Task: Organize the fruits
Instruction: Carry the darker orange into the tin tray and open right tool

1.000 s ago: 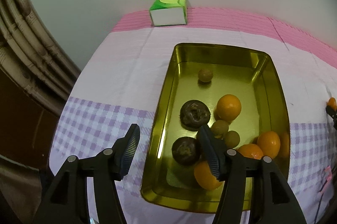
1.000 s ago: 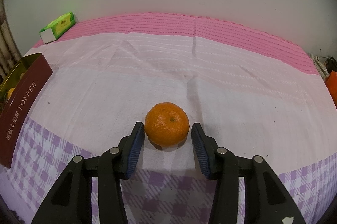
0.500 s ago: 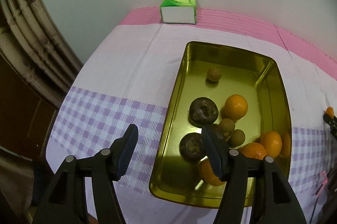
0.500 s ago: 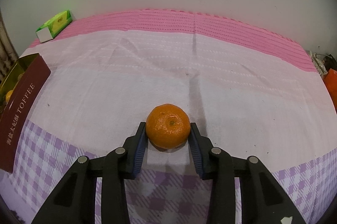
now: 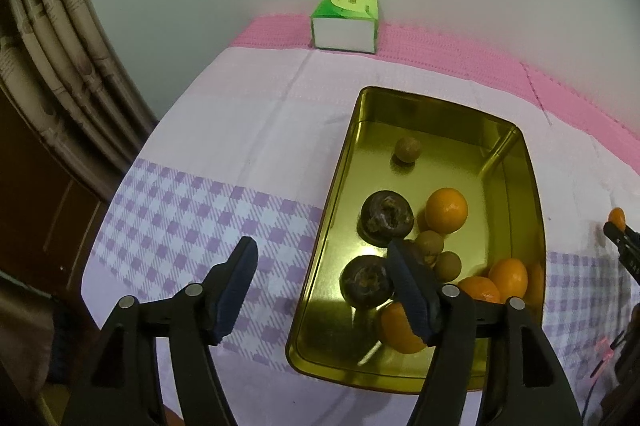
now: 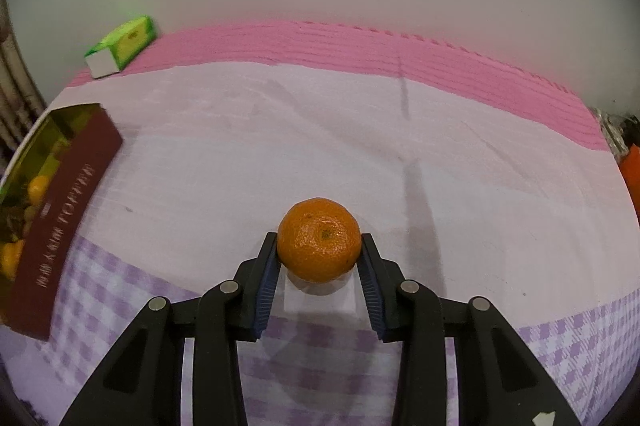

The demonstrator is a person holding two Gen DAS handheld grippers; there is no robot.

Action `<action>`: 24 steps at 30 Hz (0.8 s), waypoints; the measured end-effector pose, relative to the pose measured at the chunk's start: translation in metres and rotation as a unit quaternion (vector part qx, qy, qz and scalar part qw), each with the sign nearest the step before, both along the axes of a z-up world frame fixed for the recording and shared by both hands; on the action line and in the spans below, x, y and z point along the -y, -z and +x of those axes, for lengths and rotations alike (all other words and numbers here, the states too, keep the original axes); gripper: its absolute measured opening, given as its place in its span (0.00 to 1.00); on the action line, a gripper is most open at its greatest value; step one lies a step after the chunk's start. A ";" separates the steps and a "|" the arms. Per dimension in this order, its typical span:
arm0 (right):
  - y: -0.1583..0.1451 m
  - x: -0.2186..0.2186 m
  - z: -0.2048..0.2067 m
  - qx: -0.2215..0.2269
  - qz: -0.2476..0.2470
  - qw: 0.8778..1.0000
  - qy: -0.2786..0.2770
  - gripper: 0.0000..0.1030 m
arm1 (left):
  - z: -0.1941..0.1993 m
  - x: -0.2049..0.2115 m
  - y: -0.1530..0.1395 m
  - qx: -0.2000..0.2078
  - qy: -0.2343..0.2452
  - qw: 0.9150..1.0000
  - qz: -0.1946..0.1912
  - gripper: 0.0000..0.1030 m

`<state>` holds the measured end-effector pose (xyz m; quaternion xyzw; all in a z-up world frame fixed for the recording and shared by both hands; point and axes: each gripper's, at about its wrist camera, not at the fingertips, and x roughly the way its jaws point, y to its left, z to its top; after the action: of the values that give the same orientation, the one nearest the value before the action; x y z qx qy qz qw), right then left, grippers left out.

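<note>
My right gripper (image 6: 319, 268) is shut on an orange mandarin (image 6: 319, 240) and holds it just above the cloth. It shows small at the right edge of the left wrist view (image 5: 616, 218). A gold tin tray (image 5: 336, 193) holds several mandarins (image 5: 446, 209), two dark brown fruits (image 5: 386, 218) and several small tan round fruits (image 5: 408, 149). The tray stands at the far left in the right wrist view (image 6: 60, 121). My left gripper (image 5: 324, 288) is open and empty above the tray's near left rim.
A green and white box (image 5: 345, 21) stands at the back by the wall, also seen in the right wrist view (image 6: 120, 45). The table has a pink, white and purple-check cloth (image 5: 208, 209). A curtain (image 5: 48, 73) hangs at the left. The tray's brown outer wall (image 6: 68, 226) faces the right gripper.
My right gripper closed on the mandarin and lifted it slightly. My left gripper drew back and to the left from the tray, staying open.
</note>
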<state>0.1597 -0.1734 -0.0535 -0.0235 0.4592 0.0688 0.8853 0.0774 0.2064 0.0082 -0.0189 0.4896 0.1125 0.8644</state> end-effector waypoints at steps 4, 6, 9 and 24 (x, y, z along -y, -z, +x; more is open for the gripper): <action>-0.013 -0.020 -0.002 0.009 0.012 1.000 -0.022 0.34 | -0.002 -0.001 -0.004 0.006 -0.002 1.000 -0.005 0.67; -0.022 -0.033 -0.005 0.013 0.020 0.999 -0.037 0.34 | -0.002 -0.001 -0.005 0.008 -0.003 1.000 -0.007 0.67; -0.034 -0.052 -0.007 0.017 0.032 0.998 -0.060 0.34 | -0.003 -0.002 -0.006 0.011 -0.006 1.000 -0.009 0.67; -0.060 -0.172 -0.014 0.015 0.056 0.979 -0.195 0.34 | -0.010 -0.021 -0.015 0.022 -0.045 0.999 -0.013 0.67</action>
<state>0.1458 -0.0018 0.0060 -0.0639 0.4274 0.2657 0.8618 0.0674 0.2271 0.0231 -0.0546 0.4702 0.1451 0.8688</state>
